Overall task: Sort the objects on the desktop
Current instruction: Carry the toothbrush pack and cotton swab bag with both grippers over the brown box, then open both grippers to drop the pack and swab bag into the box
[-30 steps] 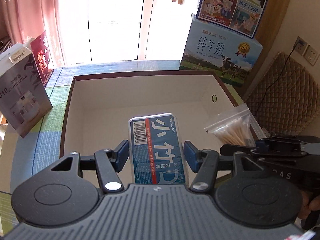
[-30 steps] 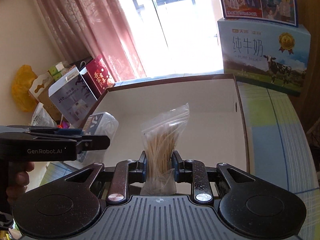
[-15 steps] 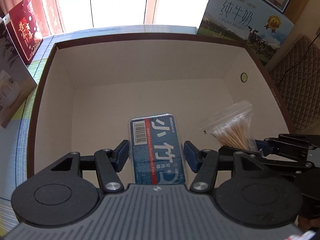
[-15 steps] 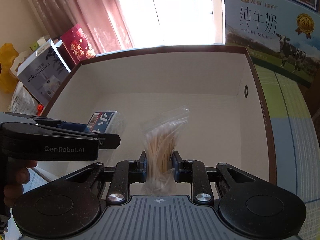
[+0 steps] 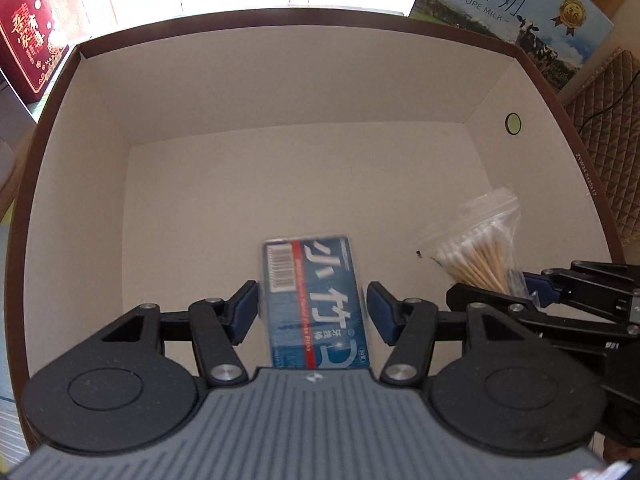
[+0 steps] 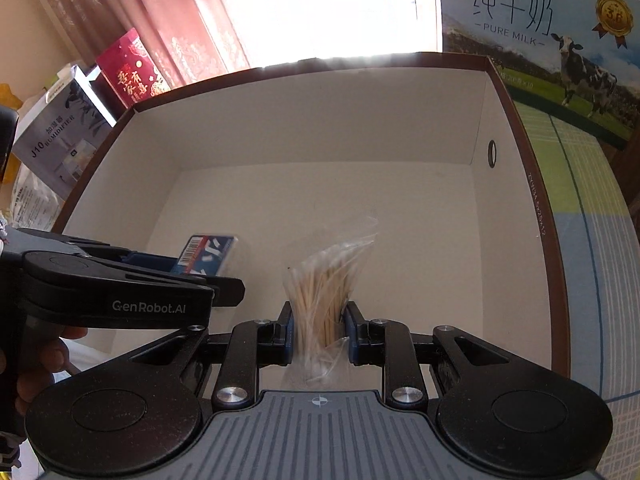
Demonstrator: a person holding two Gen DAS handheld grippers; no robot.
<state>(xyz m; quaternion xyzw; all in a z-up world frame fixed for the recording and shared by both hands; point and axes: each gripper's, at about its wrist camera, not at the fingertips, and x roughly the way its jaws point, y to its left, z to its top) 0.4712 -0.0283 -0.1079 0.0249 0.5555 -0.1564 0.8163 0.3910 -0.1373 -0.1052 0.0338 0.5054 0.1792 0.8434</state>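
Note:
A large carton with a brown rim and white inside fills both views, and both grippers hang inside it. My left gripper is barely open. A blue floss-pick box sits between its pads with thin gaps on both sides, and it looks blurred while all else is sharp. The right wrist view shows that box tilted just past the left gripper. My right gripper is shut on a clear bag of cotton swabs, also seen as the bag and right gripper at right.
A blue pure-milk case stands behind the carton's far right corner. A red gift box and a grey humidifier box stand on its left. A checked tablecloth lies on the right. A hand holds the left gripper.
Both grippers have moved forward and down into the carton. The floss-pick box now looks slightly smaller and blurred between the left pads. The swab bag stays clamped.

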